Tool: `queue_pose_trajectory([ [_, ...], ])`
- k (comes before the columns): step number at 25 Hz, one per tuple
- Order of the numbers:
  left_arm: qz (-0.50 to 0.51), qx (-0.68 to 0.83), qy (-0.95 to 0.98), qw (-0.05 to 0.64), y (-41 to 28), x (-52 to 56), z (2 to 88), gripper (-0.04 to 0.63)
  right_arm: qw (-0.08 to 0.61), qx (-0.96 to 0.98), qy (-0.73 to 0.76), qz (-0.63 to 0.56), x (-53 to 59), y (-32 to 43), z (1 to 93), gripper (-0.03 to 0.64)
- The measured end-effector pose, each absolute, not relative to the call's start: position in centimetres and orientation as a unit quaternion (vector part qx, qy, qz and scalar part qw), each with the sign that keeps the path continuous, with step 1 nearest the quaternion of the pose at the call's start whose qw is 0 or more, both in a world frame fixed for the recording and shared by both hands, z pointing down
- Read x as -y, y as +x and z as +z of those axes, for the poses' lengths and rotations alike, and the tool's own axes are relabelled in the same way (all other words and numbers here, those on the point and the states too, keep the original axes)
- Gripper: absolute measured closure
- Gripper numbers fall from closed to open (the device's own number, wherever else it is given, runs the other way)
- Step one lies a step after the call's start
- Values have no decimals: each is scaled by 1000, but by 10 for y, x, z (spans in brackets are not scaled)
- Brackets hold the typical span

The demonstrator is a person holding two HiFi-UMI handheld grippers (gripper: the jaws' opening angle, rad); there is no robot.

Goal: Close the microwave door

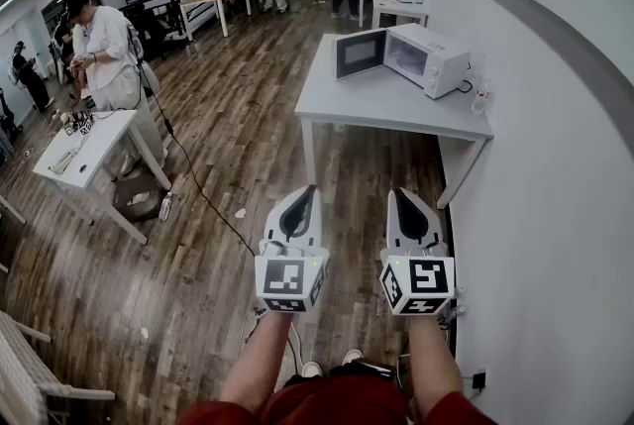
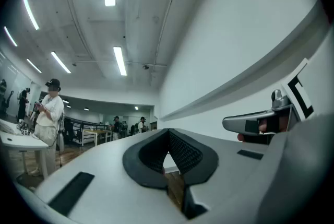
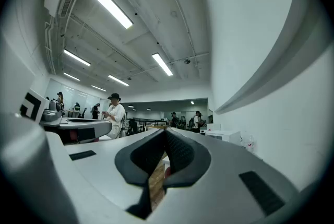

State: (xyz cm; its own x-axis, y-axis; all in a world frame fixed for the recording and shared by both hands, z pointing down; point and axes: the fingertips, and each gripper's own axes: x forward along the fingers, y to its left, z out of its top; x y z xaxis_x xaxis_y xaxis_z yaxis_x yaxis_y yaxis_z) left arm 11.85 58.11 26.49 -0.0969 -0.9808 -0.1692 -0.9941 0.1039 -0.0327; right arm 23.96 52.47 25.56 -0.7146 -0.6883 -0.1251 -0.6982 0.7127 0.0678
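A white microwave [image 1: 428,58] stands on a white table [image 1: 386,106] against the right wall, far ahead of me. Its door [image 1: 360,53] hangs open, swung out to the left. My left gripper [image 1: 312,188] and right gripper [image 1: 394,193] are held side by side over the wooden floor, well short of the table, both shut with nothing between the jaws. In the left gripper view the jaws [image 2: 168,132] meet at the tip, and the right gripper [image 2: 255,122] shows beside them. From the right gripper view, the microwave [image 3: 224,136] is small and distant beyond the closed tips [image 3: 165,132].
A person [image 1: 107,52] stands at a small white table [image 1: 94,160] on the left. A black cable [image 1: 198,185] runs across the floor. A small bottle [image 1: 481,101] sits by the microwave. More people and tables are at the far end. The white wall runs along the right.
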Motion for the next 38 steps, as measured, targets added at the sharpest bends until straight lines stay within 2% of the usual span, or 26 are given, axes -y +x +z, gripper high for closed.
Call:
queue_pose_trajectory([
  [20,40,-743,-664,76,132,-549,265,568,50,-930,-360,52,-490,247,260,594],
  [38,37,-748,-660,63,171,-485,284,568,47,-933,-355,44,-425,291,276,594],
])
